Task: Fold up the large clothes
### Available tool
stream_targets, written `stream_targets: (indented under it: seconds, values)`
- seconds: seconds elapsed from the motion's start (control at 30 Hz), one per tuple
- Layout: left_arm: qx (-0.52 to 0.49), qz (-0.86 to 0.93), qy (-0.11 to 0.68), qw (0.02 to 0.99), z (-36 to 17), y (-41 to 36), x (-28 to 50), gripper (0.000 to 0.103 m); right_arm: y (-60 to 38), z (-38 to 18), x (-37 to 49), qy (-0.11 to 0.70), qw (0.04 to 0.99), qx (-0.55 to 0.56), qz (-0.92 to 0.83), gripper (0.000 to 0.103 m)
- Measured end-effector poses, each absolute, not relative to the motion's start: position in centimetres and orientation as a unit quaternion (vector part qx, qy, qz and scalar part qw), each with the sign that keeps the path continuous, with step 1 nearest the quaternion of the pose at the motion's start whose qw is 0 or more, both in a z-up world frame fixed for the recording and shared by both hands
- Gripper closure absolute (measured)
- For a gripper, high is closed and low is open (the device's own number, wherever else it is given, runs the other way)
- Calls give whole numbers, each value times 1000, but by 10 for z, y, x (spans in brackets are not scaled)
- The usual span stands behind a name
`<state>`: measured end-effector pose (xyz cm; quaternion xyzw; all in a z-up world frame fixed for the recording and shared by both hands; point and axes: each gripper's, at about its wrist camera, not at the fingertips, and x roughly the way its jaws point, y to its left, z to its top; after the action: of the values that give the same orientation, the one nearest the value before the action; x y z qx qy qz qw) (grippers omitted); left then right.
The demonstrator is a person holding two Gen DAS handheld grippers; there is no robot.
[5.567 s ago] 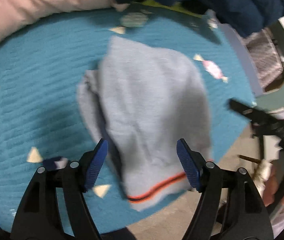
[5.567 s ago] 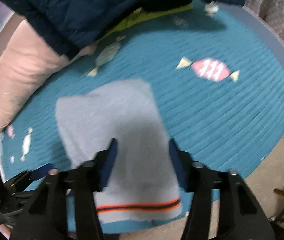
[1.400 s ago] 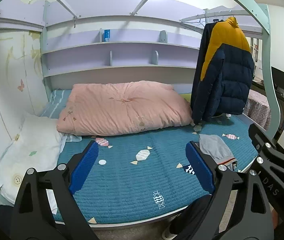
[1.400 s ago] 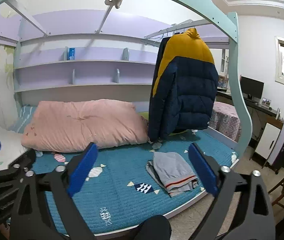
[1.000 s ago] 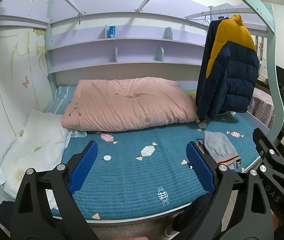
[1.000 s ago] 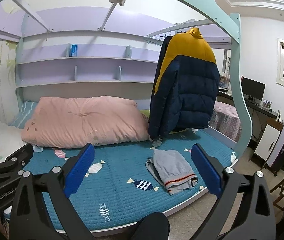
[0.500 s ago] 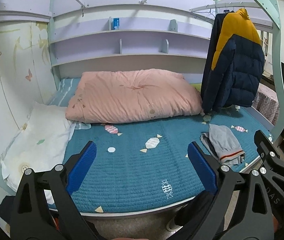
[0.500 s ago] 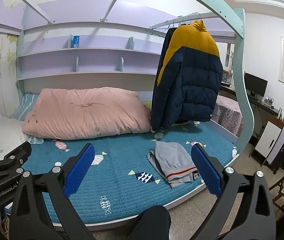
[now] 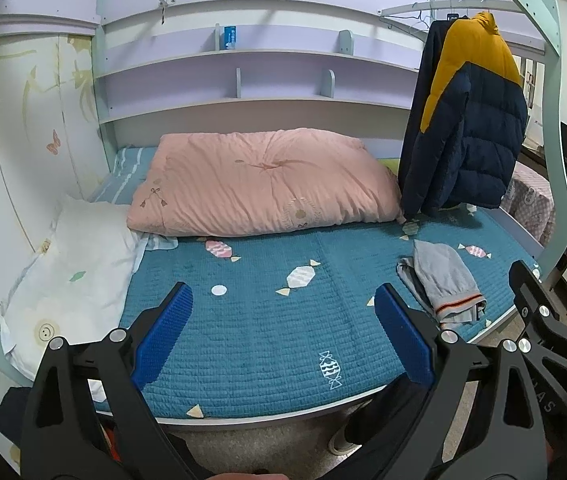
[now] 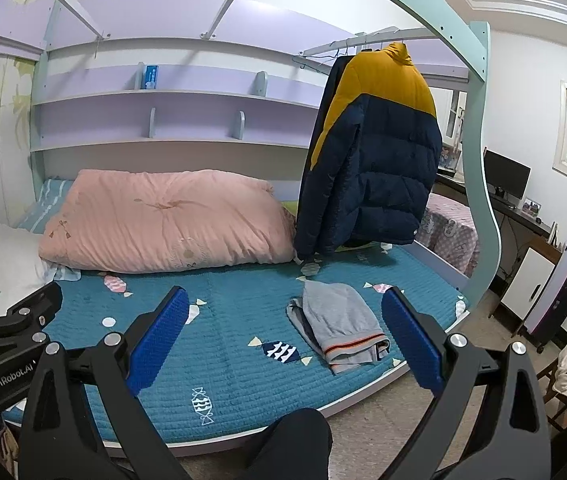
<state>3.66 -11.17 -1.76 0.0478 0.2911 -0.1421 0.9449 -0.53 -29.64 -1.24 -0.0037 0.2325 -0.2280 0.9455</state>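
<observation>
Evidently, nothing is gripped at this moment: the left gripper and the right gripper are both held with blue pads spread wide and empty, well back from the bed and raised above its near edge. The grey folded garment, with an orange and dark stripe at its hem, is seen lying on the teal quilted mattress close to the near edge, toward the bed's right end. From the left gripper it lies off to the right, beyond the right-hand pad; from the right gripper it sits almost straight ahead, framed just inside the right-hand pad. The right gripper is therefore judged the nearer of the two. The garment's long axis runs roughly from the striped hem at the near edge back toward the wall, slightly slanted. It appears folded already, so the task may be judged largely done for this piece, though a loose layer shows along its left side. Behind it, a navy and yellow puffer jacket hangs from a rail, its lower hem close above the mattress just beyond the garment; any reach deep past the garment would be crowded by it. A pink duvet is bunched against the wall and a white pillow lies at the left end, both well apart from the garment.
</observation>
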Motion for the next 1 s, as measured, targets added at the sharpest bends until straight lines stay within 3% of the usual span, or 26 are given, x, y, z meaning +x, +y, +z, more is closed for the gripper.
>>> stream_targets:
  seconds: [1.0]
  values:
    - [49, -157, 296, 941, -12, -118, 32, 10, -299, -13, -20, 240, 941, 7, -240, 9]
